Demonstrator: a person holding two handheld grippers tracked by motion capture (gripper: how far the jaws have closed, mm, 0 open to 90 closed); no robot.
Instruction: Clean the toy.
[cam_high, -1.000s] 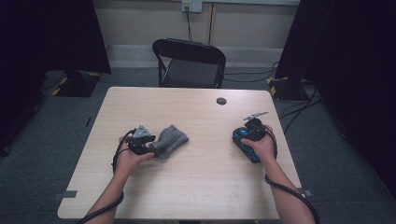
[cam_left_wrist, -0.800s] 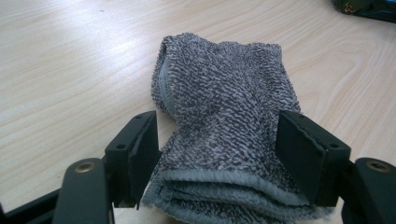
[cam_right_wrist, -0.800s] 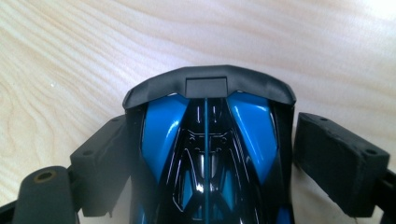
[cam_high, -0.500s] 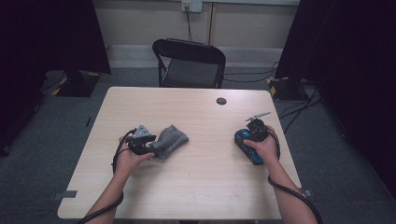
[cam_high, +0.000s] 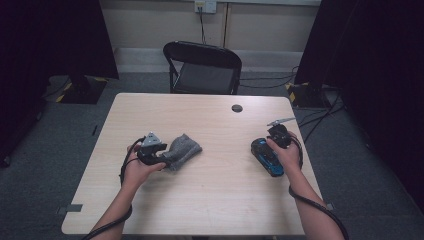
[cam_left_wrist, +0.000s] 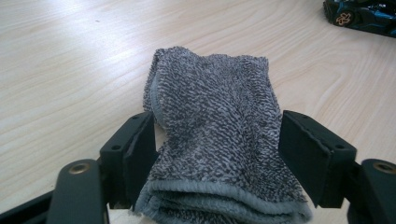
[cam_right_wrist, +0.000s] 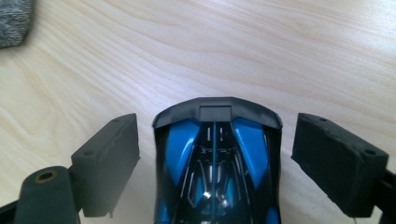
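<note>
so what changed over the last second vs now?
The left gripper has just been opening its jaws; the folded grey cloth lies between them, with a gap showing at the right pad. The right gripper shifted slightly toward the person and stands open astride the blue toy car. Cloth, car and table kept their places.

The folded towel is grey, flecked dark and light in a fine speckled weave, with a plain pale-grey hem. The toy car is glossy black with bright blue panels. The left gripper and right gripper have matte black jaws. The table is pale wood with wavy grain. The folding chair is black.
</note>
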